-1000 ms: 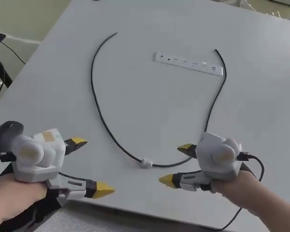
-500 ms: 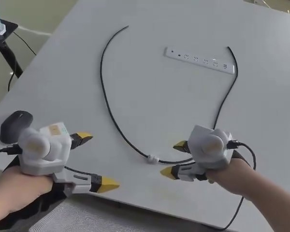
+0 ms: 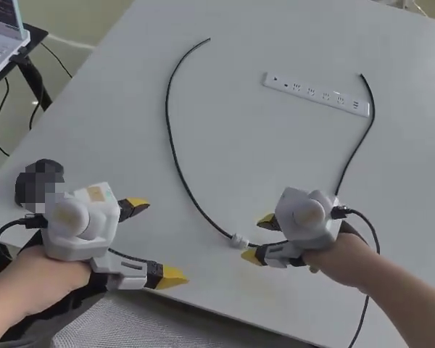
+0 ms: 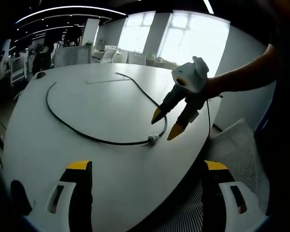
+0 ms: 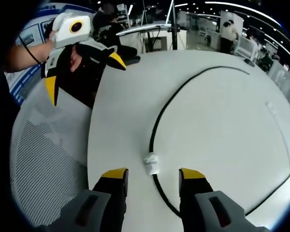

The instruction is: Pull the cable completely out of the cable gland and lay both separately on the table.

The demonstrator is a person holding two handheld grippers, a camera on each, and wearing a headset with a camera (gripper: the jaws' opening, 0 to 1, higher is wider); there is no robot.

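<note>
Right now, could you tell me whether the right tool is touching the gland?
Apart. The right gripper view shows the gland between the open right tool's tips, with bare table on each side.

Your left hand [image 3: 32, 279] grips the left gripper [image 3: 159, 240] at the lower left. Its jaws are spread wide and point right, toward the other gripper. Your right hand [image 3: 342, 255] holds the right gripper [image 3: 256, 238] at the lower right, with its jaws pointing left and parted, less widely than the left's. Both pairs of jaws are empty. The two grippers face each other, tips well apart. Your right forearm [image 3: 409, 308] comes in from the lower right corner.
</note>
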